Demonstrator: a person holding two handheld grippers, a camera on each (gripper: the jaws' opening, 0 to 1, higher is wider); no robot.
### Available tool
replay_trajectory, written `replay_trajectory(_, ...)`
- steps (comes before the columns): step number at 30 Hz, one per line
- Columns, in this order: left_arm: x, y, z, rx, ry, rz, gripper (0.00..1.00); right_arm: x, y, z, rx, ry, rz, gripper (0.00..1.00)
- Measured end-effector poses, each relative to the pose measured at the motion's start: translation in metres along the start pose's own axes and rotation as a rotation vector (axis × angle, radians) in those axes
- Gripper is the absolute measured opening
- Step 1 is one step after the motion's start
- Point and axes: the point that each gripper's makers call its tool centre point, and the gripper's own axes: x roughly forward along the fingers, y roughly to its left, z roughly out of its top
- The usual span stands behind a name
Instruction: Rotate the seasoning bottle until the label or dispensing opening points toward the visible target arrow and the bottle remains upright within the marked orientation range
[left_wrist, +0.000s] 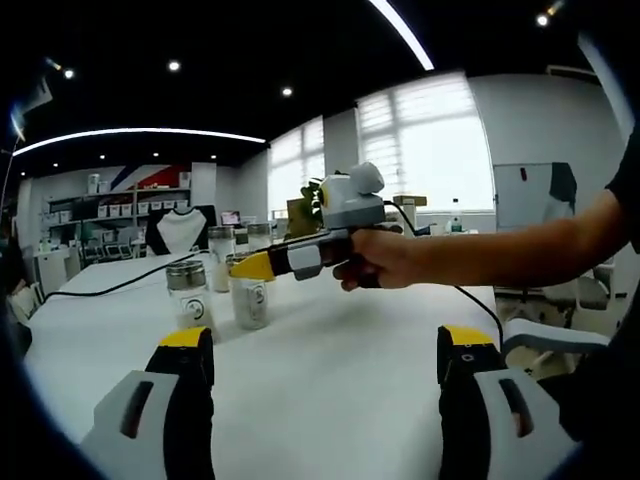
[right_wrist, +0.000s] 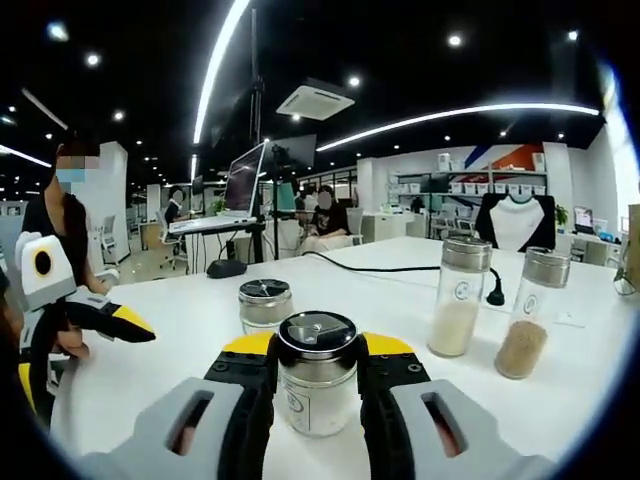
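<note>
While the right gripper (right_wrist: 318, 385) clamps the upright seasoning bottle (right_wrist: 317, 372) on the white table (right_wrist: 180, 340), we find the left gripper (left_wrist: 325, 375) released, well apart from that bottle.

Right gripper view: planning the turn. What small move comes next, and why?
Probably twist the right gripper slowly about the vertical. Its yellow-tipped jaws already flank the clear glass seasoning bottle with a metal cap, which stands upright on the white table; I see no target arrow, so turn gradually.
</note>
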Motion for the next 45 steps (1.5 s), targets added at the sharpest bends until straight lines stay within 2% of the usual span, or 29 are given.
replay_trajectory(8, 0.0, 0.001, -0.001, -0.006, 0.004, 0.001, 0.98, 0.001, 0.0, 0.0, 0.001, -0.006, 0.014, 0.29)
replay_trajectory(29, 0.0, 0.0, -0.003, -0.005, 0.015, 0.003, 0.97, 0.002, 0.0, 0.0, -0.006, 0.006, -0.003, 0.29)
replay_trajectory(35, 0.001, 0.0, -0.004, -0.009, 0.017, 0.003, 0.97, 0.001, 0.0, -0.002, -0.026, 0.03, -0.01, 0.29)
replay_trajectory(37, 0.001, 0.0, -0.004, -0.01, 0.017, 0.001, 0.97, 0.0, 0.001, -0.001, -0.025, 0.044, -0.02, 0.32)
replay_trajectory(39, 0.001, -0.001, -0.004, -0.009, 0.018, -0.002, 0.98, 0.0, 0.004, 0.004, -0.031, 0.038, -0.016, 0.45)
replay_trajectory(40, 0.001, -0.001, -0.004, -0.008, 0.018, -0.002, 0.98, -0.002, 0.001, 0.008, -0.065, 0.031, -0.039, 0.5)
replay_trajectory(43, 0.002, -0.001, -0.005, -0.011, 0.02, -0.001, 0.98, -0.005, -0.002, 0.016, -0.08, 0.014, -0.059, 0.47)
replay_trajectory(45, 0.002, -0.001, -0.005, -0.014, 0.02, -0.003, 0.98, -0.008, -0.004, 0.028, -0.039, -0.023, -0.067, 0.47)
